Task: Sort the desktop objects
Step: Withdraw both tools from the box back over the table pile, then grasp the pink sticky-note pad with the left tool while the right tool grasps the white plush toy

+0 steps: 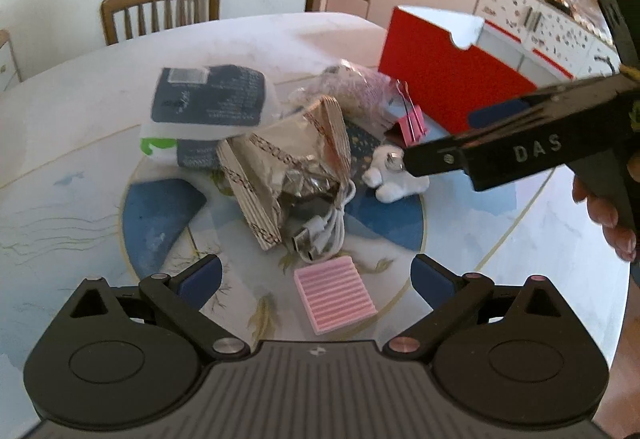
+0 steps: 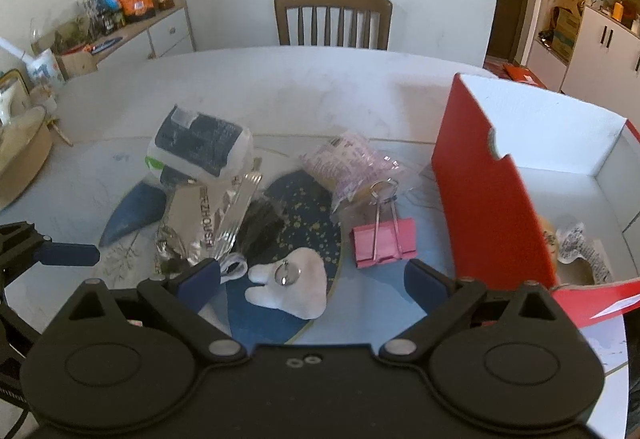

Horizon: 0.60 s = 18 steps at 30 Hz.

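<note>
A pile of desktop objects lies mid-table: a white plush keychain [image 2: 290,289] [image 1: 394,175], a pink binder clip [image 2: 384,239] [image 1: 408,123], a silver foil packet [image 1: 280,163] [image 2: 208,223], a white USB cable [image 1: 324,231], a dark-labelled pouch [image 1: 208,99] [image 2: 200,147], a pink-printed snack bag [image 2: 348,163] [image 1: 356,87] and a pink ribbed pad [image 1: 334,293]. My left gripper [image 1: 316,279] is open, just above the pad. My right gripper [image 2: 312,281] is open around the plush, low over it; it also shows from the side in the left wrist view [image 1: 440,155].
A red box with white inside [image 2: 520,175] [image 1: 448,79] stands at the right and holds a crumpled wrapper [image 2: 580,243]. The round table [image 2: 300,87] has a blue patterned centre. A wooden chair [image 2: 332,19] stands behind it. A cluttered sideboard [image 2: 132,27] is at the far left.
</note>
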{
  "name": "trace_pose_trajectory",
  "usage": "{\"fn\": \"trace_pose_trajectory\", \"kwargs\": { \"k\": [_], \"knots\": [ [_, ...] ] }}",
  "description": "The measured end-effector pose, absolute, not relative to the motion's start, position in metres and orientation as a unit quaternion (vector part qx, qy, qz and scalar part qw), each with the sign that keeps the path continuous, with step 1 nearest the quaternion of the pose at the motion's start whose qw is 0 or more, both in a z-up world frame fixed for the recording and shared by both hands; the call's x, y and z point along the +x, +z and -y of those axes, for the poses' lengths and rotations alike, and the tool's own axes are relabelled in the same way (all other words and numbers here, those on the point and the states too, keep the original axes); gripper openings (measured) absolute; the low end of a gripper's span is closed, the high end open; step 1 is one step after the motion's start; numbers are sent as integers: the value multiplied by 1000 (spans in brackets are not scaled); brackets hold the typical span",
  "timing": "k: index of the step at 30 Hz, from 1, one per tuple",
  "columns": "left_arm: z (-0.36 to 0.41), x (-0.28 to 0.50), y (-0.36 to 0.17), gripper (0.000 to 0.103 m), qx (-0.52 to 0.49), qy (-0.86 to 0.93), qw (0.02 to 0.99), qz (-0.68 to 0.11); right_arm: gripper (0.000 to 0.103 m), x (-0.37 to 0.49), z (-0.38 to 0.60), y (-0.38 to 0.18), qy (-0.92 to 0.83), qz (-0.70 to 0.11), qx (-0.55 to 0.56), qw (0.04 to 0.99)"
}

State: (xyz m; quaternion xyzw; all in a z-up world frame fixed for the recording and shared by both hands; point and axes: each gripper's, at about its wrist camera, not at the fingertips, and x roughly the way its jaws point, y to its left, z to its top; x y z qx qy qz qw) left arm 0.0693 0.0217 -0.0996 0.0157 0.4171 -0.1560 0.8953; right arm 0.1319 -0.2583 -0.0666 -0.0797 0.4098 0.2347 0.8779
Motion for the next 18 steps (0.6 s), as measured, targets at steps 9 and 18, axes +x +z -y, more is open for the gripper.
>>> {"fn": "trace_pose_trajectory", "kwargs": {
  "k": [9, 18],
  "knots": [
    [-12, 67, -118, 101, 50, -169, 889, -422, 97, 136, 247, -87, 233, -429, -91, 868],
    [-7, 69, -122, 100, 74, -174, 892, -411, 93, 141, 241, -101, 234, -441, -95, 861]
  ]
}}
